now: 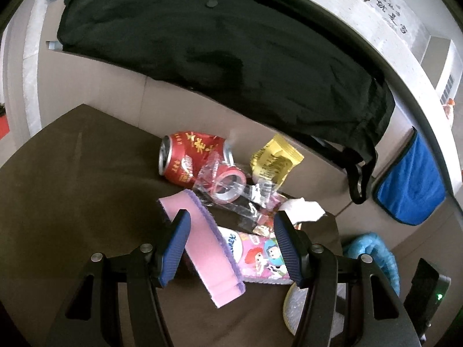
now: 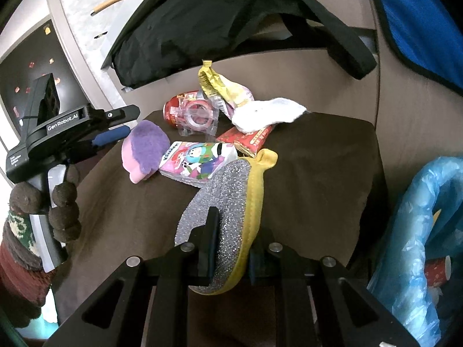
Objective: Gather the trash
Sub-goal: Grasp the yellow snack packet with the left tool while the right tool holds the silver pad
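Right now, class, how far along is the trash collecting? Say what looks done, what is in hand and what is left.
Done: a red item sits inside the blue bag. In hand: the right claw is shut on the silver sponge; the left claw is open over the pink sponge. Left: can, yellow wrapper, tissue pack.

1. The red can (image 1: 191, 160) is dented and lies on its side at the far end of the brown table (image 1: 72, 202).
2. The clear wrapper (image 1: 228, 186) lies against the can.
3. The yellow packet (image 1: 273, 162) is torn open – it sits just beside them.
4. The white tissue (image 2: 267, 114) is crumpled – it rests on a red wrapper (image 2: 249, 140).
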`<state>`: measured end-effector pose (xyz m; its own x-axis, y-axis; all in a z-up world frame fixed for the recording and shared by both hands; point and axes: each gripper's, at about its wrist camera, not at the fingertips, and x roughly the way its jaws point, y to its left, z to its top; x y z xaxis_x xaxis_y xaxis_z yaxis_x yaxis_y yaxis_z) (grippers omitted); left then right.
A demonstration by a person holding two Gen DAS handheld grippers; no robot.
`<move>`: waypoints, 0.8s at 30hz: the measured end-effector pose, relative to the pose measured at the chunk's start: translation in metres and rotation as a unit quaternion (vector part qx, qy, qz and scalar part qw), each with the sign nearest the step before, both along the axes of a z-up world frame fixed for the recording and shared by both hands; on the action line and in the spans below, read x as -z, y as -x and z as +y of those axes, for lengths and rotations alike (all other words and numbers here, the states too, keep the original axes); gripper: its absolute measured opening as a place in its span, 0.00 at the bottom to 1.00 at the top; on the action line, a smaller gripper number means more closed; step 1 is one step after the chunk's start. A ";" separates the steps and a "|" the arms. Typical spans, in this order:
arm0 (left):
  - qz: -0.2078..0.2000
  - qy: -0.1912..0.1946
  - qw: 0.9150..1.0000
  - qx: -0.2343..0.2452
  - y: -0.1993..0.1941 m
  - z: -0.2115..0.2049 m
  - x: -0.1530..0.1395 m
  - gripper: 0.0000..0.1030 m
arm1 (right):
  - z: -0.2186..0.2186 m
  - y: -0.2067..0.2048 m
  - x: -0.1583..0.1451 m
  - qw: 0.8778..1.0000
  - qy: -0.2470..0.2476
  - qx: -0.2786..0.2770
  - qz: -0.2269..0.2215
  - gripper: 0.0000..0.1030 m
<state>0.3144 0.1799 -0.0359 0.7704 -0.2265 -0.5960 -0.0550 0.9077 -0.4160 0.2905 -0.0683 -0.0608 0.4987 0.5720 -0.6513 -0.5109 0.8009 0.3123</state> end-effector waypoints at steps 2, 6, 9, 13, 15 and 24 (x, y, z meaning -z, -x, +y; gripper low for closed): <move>-0.002 -0.001 1.000 0.002 -0.003 -0.006 -0.001 0.58 | -0.003 0.001 0.000 1.000 -0.003 0.003 -0.002 0.15; -0.007 -0.006 1.000 0.009 -0.008 -0.015 -0.006 0.57 | -0.010 0.002 -0.001 1.000 -0.006 0.009 -0.010 0.15; -0.007 -0.004 1.000 0.020 -0.011 -0.021 -0.010 0.57 | -0.015 0.002 0.000 1.000 -0.009 0.012 -0.008 0.15; -0.029 -0.015 0.999 -0.025 0.006 -0.007 -0.020 0.60 | -0.020 0.003 0.001 1.000 -0.015 0.015 -0.006 0.15; -0.024 -0.027 0.998 -0.054 0.013 0.002 -0.017 0.60 | -0.022 0.002 0.002 1.000 -0.018 0.014 -0.005 0.15; 0.021 -0.033 0.995 -0.088 0.020 0.015 0.008 0.61 | -0.020 0.005 0.001 1.000 -0.010 0.016 -0.012 0.15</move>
<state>0.2942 0.1954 -0.0442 0.7683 -0.0506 -0.6381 -0.2311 0.9077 -0.3502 0.2857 -0.0879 -0.0620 0.5324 0.5685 -0.6272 -0.4930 0.8106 0.3162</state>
